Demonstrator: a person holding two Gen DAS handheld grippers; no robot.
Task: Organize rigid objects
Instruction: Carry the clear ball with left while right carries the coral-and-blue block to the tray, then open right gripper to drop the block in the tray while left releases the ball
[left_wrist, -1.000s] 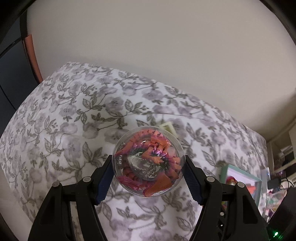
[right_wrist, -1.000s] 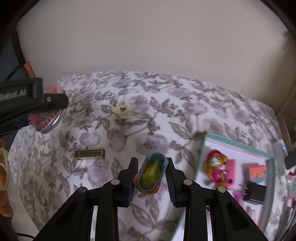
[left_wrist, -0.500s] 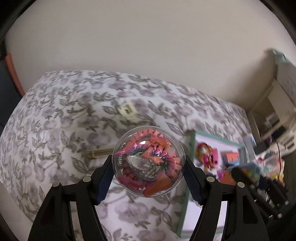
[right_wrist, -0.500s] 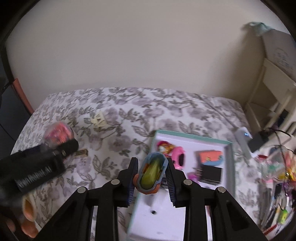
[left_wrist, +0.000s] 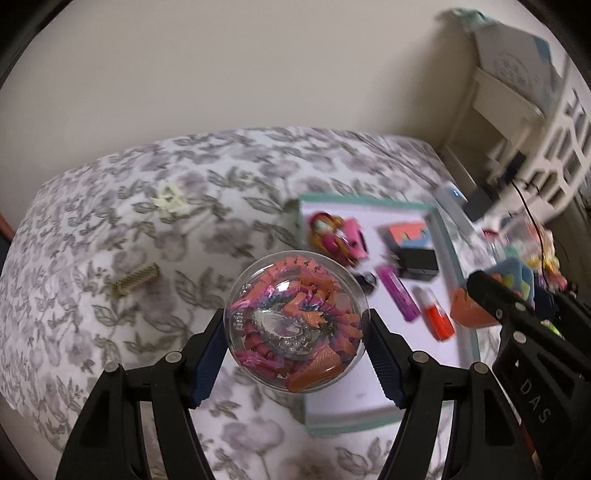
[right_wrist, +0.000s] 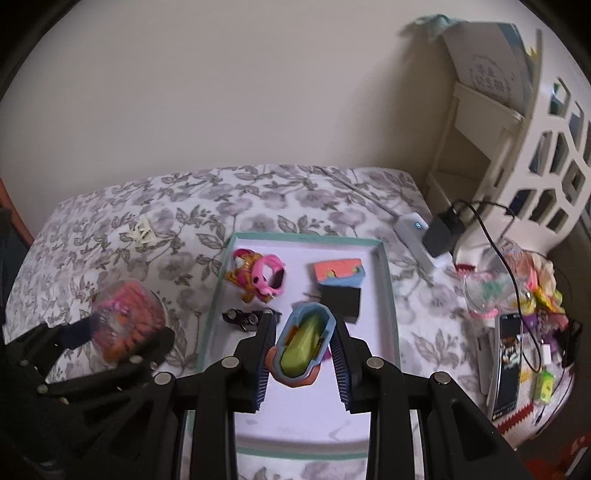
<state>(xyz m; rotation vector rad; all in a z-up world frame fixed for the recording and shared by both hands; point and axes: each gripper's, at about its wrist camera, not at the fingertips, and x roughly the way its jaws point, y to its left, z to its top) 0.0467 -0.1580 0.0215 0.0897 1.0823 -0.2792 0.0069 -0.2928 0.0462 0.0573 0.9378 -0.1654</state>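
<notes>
Both tongs are carrying loads toward the teal-rimmed tray (right_wrist: 388, 280): my left gripper (left_wrist: 297, 334) is clamping the clear dragon capsule (left_wrist: 295, 325) over the tray's near-left edge. My right gripper (right_wrist: 301, 349) is pinching the blue-and-orange toy boat (right_wrist: 301, 349), nearer, directly above the tray's bare floor, its long axis pointing away along the fingers.

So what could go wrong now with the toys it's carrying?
The round clear ball is pinched only at its sides by the left gripper, so it might slip and roll off the bed. The tray is already crowded, so the blue toy in the right gripper could bump the black block.
</notes>
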